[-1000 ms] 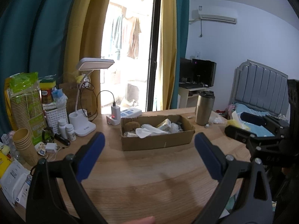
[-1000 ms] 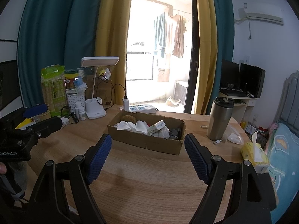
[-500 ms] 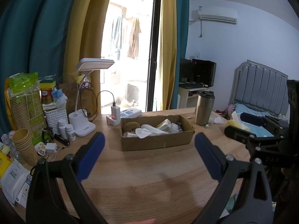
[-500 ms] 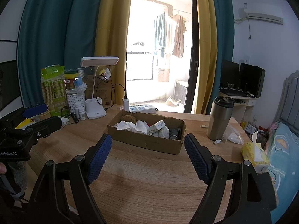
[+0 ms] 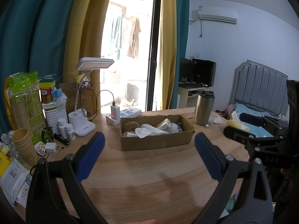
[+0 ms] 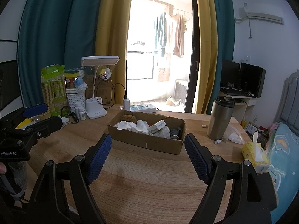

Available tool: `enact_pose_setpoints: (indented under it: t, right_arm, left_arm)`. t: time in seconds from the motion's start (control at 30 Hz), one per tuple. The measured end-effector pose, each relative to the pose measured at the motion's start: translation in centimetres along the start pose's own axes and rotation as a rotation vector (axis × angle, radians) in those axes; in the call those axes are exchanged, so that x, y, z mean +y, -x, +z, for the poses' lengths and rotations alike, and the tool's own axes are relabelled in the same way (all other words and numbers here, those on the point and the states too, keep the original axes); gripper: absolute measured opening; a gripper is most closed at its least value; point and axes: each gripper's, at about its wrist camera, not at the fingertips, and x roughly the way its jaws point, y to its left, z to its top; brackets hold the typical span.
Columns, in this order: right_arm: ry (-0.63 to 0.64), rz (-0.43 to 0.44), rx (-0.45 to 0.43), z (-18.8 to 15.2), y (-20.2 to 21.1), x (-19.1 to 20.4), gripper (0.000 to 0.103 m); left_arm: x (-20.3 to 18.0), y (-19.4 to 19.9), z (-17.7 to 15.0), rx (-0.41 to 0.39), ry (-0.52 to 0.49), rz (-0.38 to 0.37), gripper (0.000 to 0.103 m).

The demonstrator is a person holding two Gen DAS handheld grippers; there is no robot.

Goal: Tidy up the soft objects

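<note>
Our left gripper [image 5: 149, 156] is wide open and holds nothing. Our right gripper [image 6: 147, 156] is wide open and empty too. Both hang over the wooden table [image 5: 142, 169]. Past them sits the cardboard box [image 6: 147, 140] with soft white cloths [image 6: 130, 126] inside.

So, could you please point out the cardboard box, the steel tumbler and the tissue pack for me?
cardboard box [image 6: 149, 141]: right wrist view, front wall.
steel tumbler [image 6: 219, 123]: right wrist view, middle of its body.
tissue pack [image 6: 255, 155]: right wrist view, yellow top face.
</note>
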Motion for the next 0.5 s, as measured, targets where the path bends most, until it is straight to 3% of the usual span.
enact_pose_setpoints:
  t: [0.5]
  right_arm:
    - [-0.006,0.011,0.013,-0.43,-0.43,0.03,0.083]
  left_arm:
    - [-0.33,-0.44,-0.39,0.020,0.000,-0.010,0.098]
